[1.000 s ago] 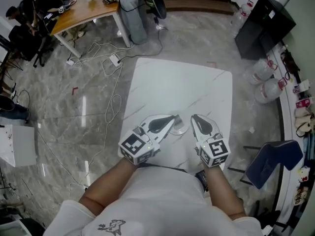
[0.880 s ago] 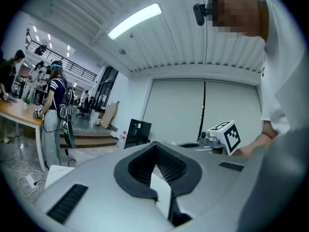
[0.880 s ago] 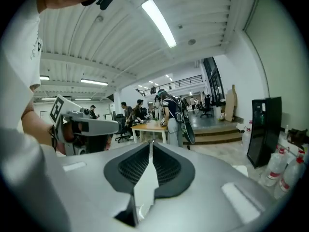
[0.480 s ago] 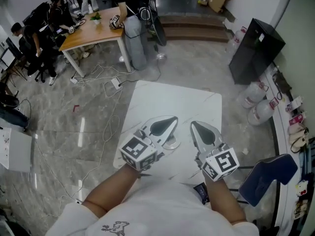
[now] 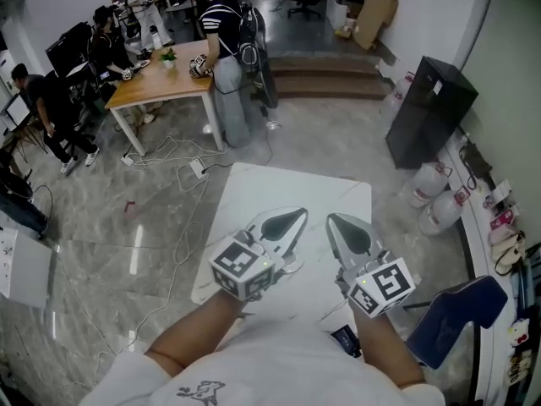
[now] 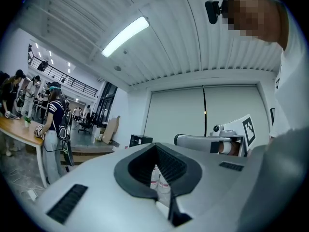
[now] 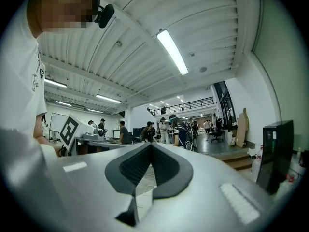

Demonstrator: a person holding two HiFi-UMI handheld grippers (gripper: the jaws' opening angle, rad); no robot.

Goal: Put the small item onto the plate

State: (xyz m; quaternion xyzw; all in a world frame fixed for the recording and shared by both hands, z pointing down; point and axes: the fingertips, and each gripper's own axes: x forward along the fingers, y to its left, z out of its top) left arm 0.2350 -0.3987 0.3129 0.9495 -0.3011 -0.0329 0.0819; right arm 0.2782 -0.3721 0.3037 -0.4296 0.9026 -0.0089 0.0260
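Note:
Both grippers are held up over the near end of the white marble table (image 5: 292,189), pointing away from me. My left gripper (image 5: 298,216) is shut with nothing between its jaws, and its own view (image 6: 156,151) looks out at the room and ceiling. The right gripper (image 5: 333,220) is also shut and empty, and its own view (image 7: 151,148) shows the office. A pale rim, which may be the plate (image 5: 292,266), peeks out under the left gripper. No small item shows in any view.
A blue chair (image 5: 461,311) stands right of the table, with water jugs (image 5: 431,194) and a black cabinet (image 5: 427,108) beyond it. Cables (image 5: 182,172) lie on the floor at the left. People gather round a wooden desk (image 5: 161,79) at the back left.
Both grippers have risen from the tabletop and tilted up. The head view has lifted to show more of the room. The plate has slid almost wholly under the left gripper.

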